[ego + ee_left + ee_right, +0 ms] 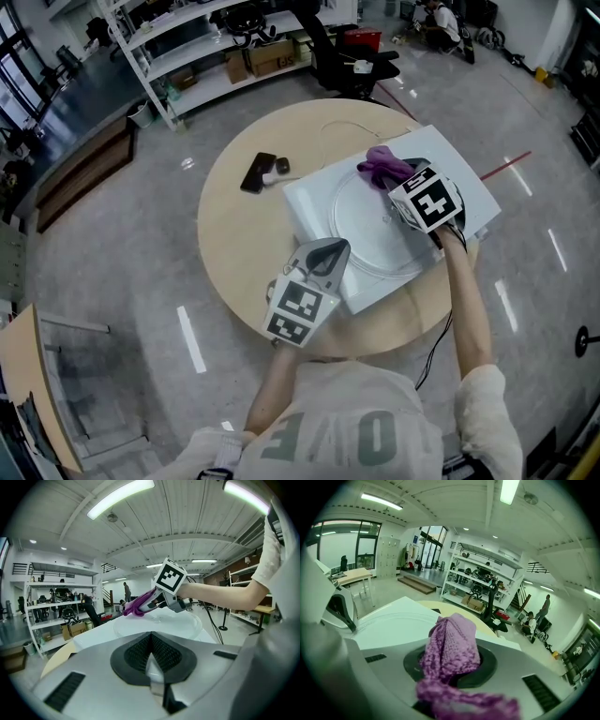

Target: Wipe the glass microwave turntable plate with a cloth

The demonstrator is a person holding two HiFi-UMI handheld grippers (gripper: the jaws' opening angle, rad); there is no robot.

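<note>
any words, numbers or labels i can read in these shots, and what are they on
"OVE": big letters on the person's shirt, seen upside down in the head view and possibly cut off.
Cubes on the left gripper and right gripper: black-and-white square markers only, no words.
Cardboard boxes at the back: print too small to read.

The left part of the round surface (230, 253) is open for passing, except for a black phone (258, 172) with 1 small dark object (281, 166) just beside it. The glass turntable plate (370, 239) fills most of the white board (309, 202), and its middle is free. The right gripper (400, 180), holding a purple cloth (382, 165), blocks the far rim. The left gripper (326, 251), whose fingers seem to pinch the near-left rim, blocks that side. An office chair (342, 56) stands beyond the far edge.
</note>
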